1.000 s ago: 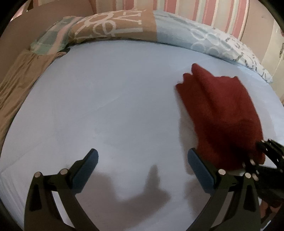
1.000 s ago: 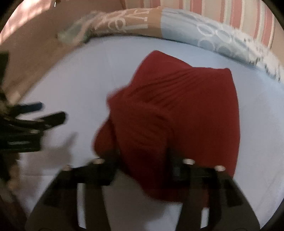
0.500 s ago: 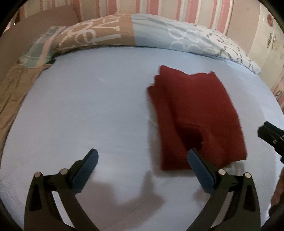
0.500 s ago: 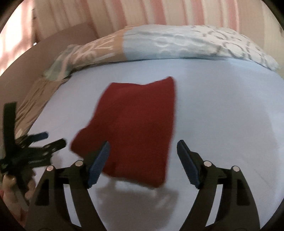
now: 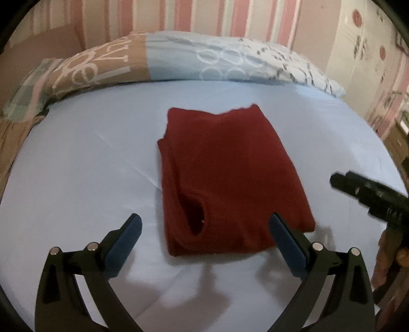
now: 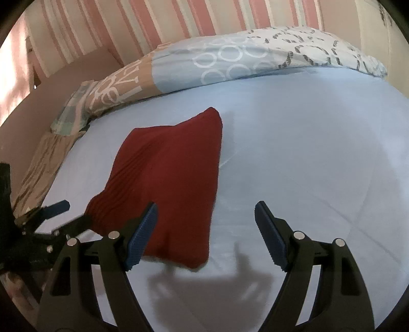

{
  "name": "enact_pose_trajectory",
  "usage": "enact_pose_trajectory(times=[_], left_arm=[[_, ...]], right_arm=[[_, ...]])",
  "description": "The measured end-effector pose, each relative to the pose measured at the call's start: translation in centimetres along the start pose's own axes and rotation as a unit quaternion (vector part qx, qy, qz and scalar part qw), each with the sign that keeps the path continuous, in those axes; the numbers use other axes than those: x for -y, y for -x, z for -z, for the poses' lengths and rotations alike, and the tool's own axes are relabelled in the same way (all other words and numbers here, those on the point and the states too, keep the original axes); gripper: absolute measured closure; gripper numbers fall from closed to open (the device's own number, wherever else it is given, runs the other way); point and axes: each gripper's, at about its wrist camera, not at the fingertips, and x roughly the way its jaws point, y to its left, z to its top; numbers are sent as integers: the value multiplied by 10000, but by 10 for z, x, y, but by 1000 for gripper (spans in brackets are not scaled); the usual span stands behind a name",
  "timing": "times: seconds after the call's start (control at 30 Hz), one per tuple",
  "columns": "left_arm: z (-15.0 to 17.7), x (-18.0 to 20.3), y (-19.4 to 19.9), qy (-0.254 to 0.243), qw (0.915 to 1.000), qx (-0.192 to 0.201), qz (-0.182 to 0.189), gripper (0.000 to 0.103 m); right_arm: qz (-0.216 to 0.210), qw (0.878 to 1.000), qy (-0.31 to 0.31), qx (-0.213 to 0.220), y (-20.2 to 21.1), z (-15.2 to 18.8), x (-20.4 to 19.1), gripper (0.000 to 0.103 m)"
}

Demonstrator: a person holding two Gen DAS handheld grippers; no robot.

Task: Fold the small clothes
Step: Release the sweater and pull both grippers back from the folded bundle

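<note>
A dark red knitted garment [image 5: 230, 178] lies folded into a rough rectangle on the light blue bed sheet [image 5: 84, 178]. My left gripper [image 5: 204, 224] hovers open over its near edge, its blue pads apart and touching nothing. In the right wrist view the garment [image 6: 168, 178] lies to the left of centre. My right gripper [image 6: 205, 206] is open above its near right corner, with nothing held. Each gripper shows in the other's view: the right gripper [image 5: 368, 194] at the right edge, the left gripper [image 6: 61, 214] at the lower left.
A patterned duvet [image 5: 179, 63] in brown, blue and white is bunched along the far side of the bed. A brown blanket [image 6: 38, 166] hangs at the left edge. Behind stand a pink-striped wall [image 5: 204, 18] and a flowered cupboard [image 5: 370, 63] at the right.
The right gripper opened and let go of the red garment, which dropped flat onto the sheet. Both grippers drew back, and the garment now sits centred in the left wrist view.
</note>
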Motion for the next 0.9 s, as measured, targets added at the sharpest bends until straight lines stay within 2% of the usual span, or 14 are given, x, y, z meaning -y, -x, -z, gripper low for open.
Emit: enact_pose_trajectory(times=[0.07,0.27,0.37,0.5,0.67,0.8,0.9], left_arm=[[3,-3,-13,46,9996,-189,-216,4],[20,-44,-38,923,9936,-611,-210,5],[37,-52,-48,1016,9912,-803,-277,5],[48,-56,-57,1122,9896,-866,-240,5],[35,-46,-37,931,9936,-577,-280,5],[15,-41,-13,681,9966,-120,-448,5],[12,-45,-26,534,9957,-255,-712,5]], right_arm=[[31,10000,14,-6,-1,-1,1,24],[88,9999,134,-61,-5,1,0,24],[83,9998,116,-129,-11,5,1,24],[119,9995,203,-225,-20,10,0,24],[-8,9992,384,-119,-16,9,-1,24],[-8,9982,561,-214,-21,12,-5,24],[81,9972,623,-398,-32,19,-7,24]])
